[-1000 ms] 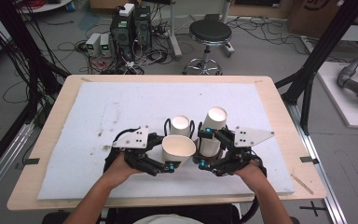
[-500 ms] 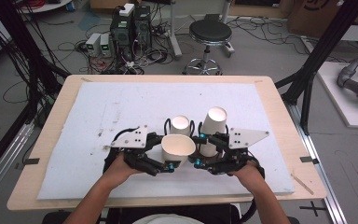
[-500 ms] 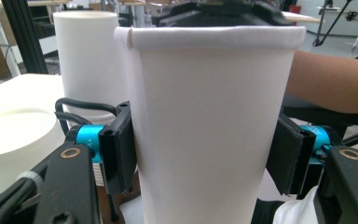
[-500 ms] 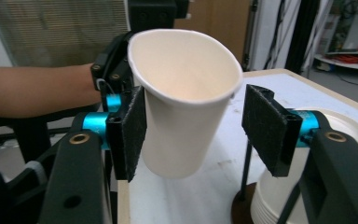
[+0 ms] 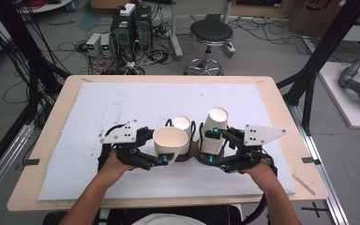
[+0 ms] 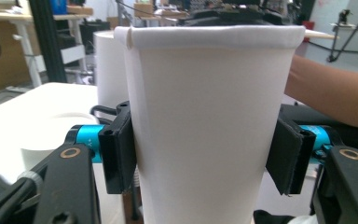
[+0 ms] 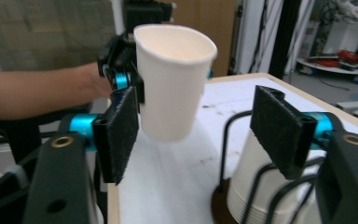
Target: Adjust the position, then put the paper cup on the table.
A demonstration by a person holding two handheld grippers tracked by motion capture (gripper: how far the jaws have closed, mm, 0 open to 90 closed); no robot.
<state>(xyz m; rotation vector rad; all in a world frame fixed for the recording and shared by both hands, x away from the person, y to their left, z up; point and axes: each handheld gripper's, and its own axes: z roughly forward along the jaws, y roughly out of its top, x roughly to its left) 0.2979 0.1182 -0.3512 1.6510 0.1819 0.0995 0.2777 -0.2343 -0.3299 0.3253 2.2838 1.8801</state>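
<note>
Left gripper view, left tool [image 6: 205,158] pinching paper cup [image 6: 205,121], base cut off, right tool [image 7: 205,135] spread.

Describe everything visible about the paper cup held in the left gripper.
The plain white paper cup has a rolled rim, a side seam and an empty cream inside. It is upright, tapering downward, lifted off the white table mat. The left gripper clamps its wall between black padded jaws, one on each side. Nothing else visibly touches it.
</note>
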